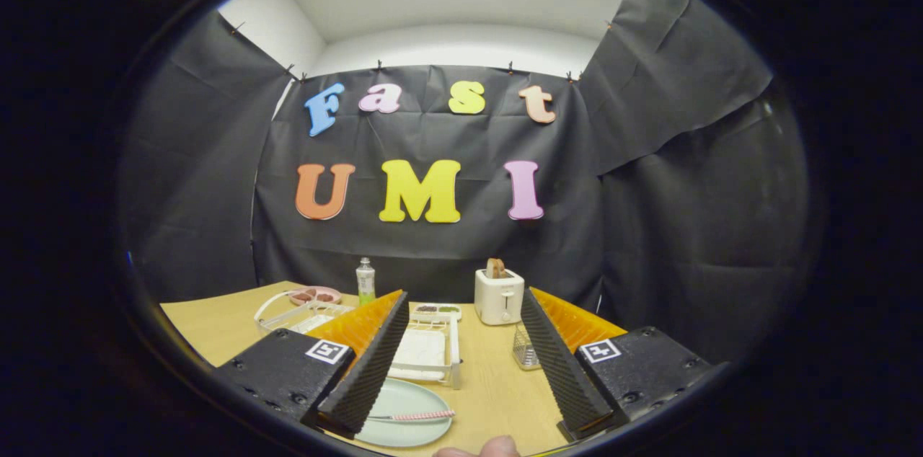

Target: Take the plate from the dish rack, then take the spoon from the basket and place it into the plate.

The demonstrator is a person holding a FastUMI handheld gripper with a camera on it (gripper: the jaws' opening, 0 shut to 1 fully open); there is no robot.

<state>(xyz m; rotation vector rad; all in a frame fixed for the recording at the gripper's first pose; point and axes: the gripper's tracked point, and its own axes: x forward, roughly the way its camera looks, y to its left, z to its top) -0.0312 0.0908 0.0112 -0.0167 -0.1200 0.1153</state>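
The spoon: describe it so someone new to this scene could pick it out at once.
Start at the white dish rack in the middle of the wooden table. Just nearer than it, a pale green plate lies flat between the open gripper's fingers, close to the left one. The spoon lies across that plate; its pink-and-white patterned handle marks it out as the one thin, long item there.

We see the gripper (461,356) with its fingers spread wide and nothing between them, and the left finger covers the near-left part of the plate (411,410) and the handle end of the spoon (422,415). That same finger hides much of the dish rack (433,352) beyond it. The right finger screens most of the basket (526,350), so we cannot tell its contents. A fingertip (497,447) of a person is cut off at the bottom.
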